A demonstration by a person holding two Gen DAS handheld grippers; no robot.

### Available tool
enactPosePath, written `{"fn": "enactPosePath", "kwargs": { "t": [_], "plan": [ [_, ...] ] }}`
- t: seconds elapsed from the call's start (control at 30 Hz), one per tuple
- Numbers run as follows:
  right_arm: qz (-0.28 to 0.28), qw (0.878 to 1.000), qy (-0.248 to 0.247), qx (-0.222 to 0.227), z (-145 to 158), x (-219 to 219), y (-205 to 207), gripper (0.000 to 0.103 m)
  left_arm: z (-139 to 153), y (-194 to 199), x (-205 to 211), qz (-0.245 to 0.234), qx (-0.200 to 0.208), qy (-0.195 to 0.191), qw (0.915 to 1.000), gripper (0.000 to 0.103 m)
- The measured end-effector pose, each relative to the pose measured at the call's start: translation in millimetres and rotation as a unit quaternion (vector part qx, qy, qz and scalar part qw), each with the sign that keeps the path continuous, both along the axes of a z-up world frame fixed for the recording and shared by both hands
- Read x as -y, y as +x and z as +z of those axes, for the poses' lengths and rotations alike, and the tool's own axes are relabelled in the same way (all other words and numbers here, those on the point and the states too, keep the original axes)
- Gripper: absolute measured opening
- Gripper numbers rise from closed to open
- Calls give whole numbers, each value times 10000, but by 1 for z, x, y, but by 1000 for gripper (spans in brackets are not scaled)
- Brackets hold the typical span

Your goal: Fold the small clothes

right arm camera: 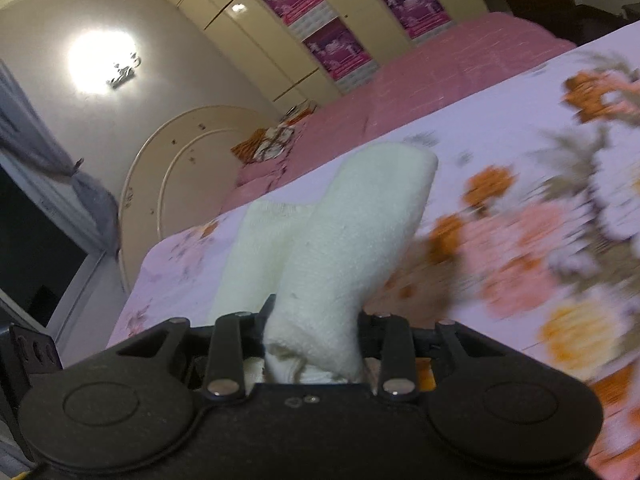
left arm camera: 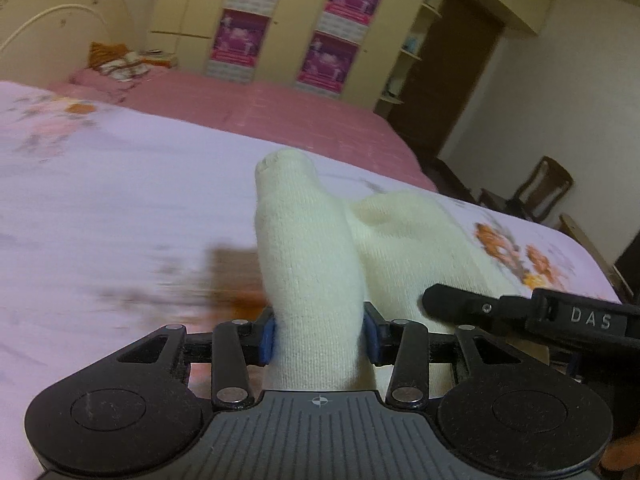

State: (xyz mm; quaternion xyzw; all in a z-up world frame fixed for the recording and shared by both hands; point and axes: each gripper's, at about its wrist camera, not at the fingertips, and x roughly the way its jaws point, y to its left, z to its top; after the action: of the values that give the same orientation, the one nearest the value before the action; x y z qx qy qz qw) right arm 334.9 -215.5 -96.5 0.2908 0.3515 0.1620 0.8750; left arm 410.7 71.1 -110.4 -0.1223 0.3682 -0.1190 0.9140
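Note:
A cream knitted garment (left arm camera: 312, 256), small and sock-like, is held up over the floral bedsheet (left arm camera: 120, 184). My left gripper (left arm camera: 319, 338) is shut on one end of it, the cloth standing up between the blue pads. My right gripper (right arm camera: 314, 340) is shut on the other end of the cream garment (right arm camera: 336, 248), whose hem bunches at the jaws. The right gripper's black finger (left arm camera: 520, 312) shows at the right of the left wrist view, close beside the cloth.
The floral sheet (right arm camera: 520, 208) covers the near part of the bed, with a pink bedspread (left arm camera: 288, 116) behind it. A cream headboard (left arm camera: 52, 28), a wardrobe with purple posters (left arm camera: 288, 32) and wooden chairs (left arm camera: 540, 192) stand around the bed.

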Motion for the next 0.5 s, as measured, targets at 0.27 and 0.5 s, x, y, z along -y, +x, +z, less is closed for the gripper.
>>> {"fn": "enactPosePath", "kwargs": {
  "t": [0.27,0.5],
  "plan": [
    [219,9997,-67,-58,-19,-106,34,32,-33,24,-105,318,-132,-18,9994,43],
    [1,9972,-681,-317,-50,-132,54,42,-79,29,-143,472,-212,31,9987,82]
  ]
}}
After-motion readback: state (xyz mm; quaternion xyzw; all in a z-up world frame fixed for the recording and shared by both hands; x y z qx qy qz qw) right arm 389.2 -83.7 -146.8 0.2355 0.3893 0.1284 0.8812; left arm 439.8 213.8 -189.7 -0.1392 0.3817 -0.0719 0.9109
